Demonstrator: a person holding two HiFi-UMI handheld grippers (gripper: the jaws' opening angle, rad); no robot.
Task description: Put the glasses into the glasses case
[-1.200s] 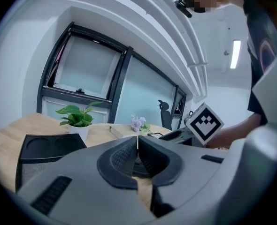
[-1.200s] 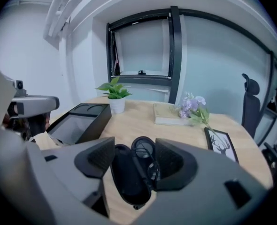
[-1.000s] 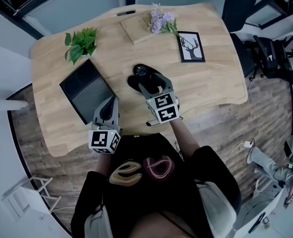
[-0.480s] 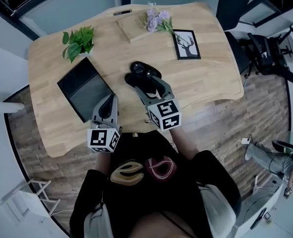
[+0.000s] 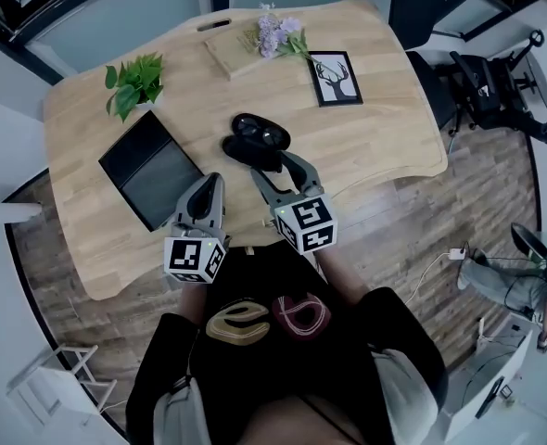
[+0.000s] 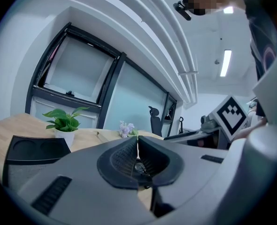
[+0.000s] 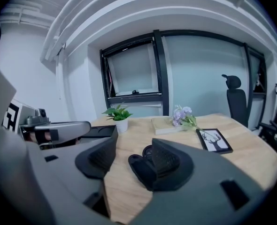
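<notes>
Light-wood table [image 5: 385,146] is carrying everything, curved front edge facing the person; wood-plank floor [image 5: 459,211] is running around it. Black glasses case [image 5: 255,142] is lying open near the table's middle, just ahead of the right gripper [image 5: 275,167]. A dark rounded shape in its far half is looking like the glasses [image 7: 147,150], but it's too dark to confirm. Right gripper is hovering with fingers apart and nothing between the pads; its right jaw is overlapping the case's near end in the right gripper view. Left gripper [image 5: 213,182] is sitting beside it near the front edge, fingers pressed together with only a thin slit showing, gripping nothing. Black tray [image 5: 151,170] is lying to the left and a potted plant [image 5: 134,82] is standing behind it. A wooden board [image 5: 227,56] with lilac flowers [image 5: 278,35] is lying at the far edge, with a framed deer picture [image 5: 336,79] lying flat to its right. A black office chair [image 5: 417,7] is standing past the far right corner. Dark-framed windows [image 7: 131,74] and white walls are closing off the back.
</notes>
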